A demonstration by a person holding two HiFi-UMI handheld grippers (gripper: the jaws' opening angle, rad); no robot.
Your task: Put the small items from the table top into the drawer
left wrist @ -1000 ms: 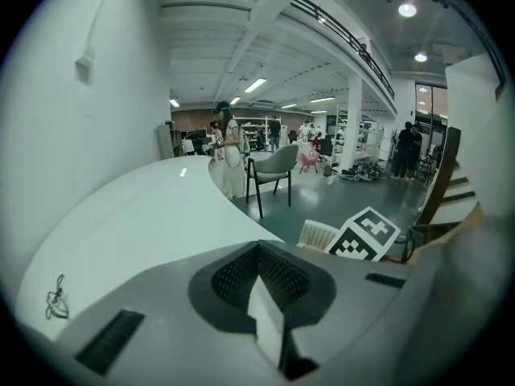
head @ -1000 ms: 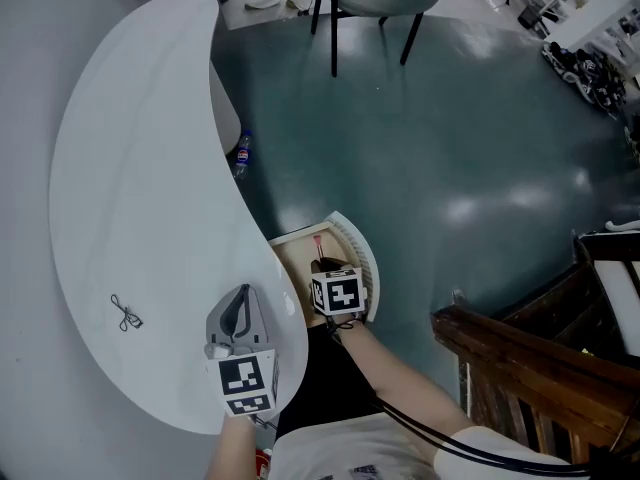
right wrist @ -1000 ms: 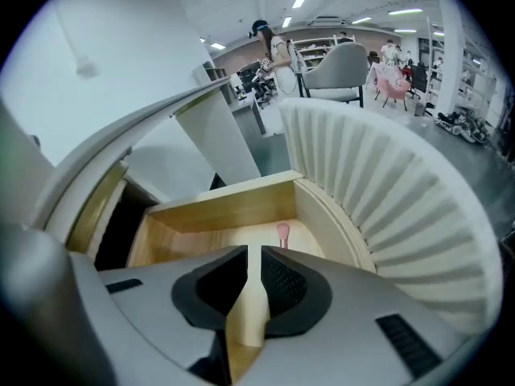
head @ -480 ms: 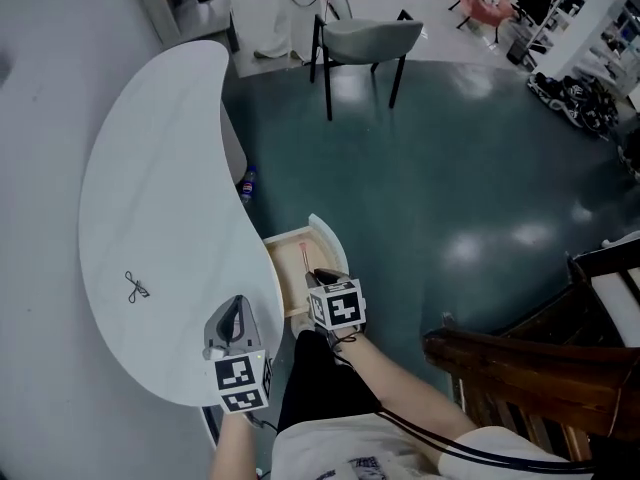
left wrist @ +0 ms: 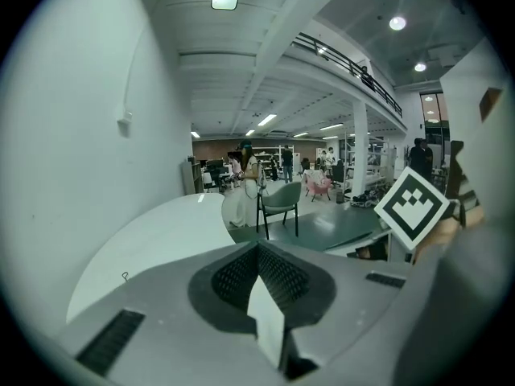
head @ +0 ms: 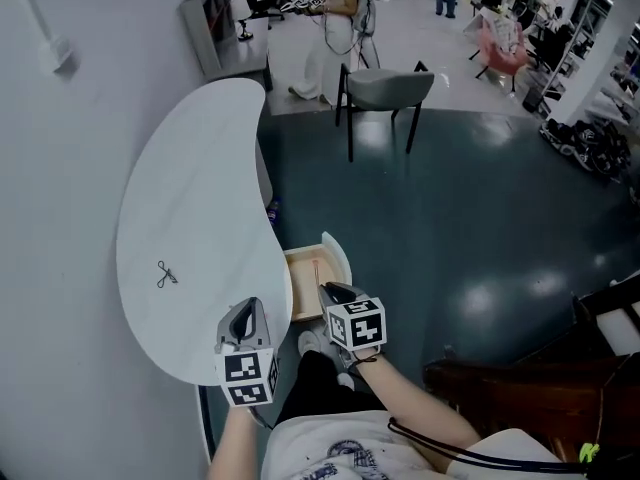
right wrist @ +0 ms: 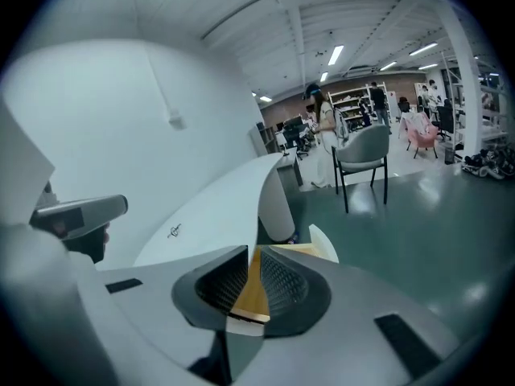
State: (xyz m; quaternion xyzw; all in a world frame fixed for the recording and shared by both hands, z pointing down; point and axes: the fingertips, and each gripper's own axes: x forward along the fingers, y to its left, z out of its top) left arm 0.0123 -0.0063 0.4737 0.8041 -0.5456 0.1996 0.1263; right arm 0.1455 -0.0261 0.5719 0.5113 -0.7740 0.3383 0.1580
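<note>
Hovering by the tabletop (head: pixel 200 198) edge: left gripper (head: pixel 244 310) fingers pressed together, right gripper (head: pixel 335 290) fingers slightly spread, empty, over the open drawer (head: pixel 303 288).

A white curved table (head: pixel 200 168) bears a single small black wire item (head: pixel 166 276), in from its edges

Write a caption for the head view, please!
Left gripper and right gripper near an open wooden drawer; small black wire clip on curved white table.
</note>
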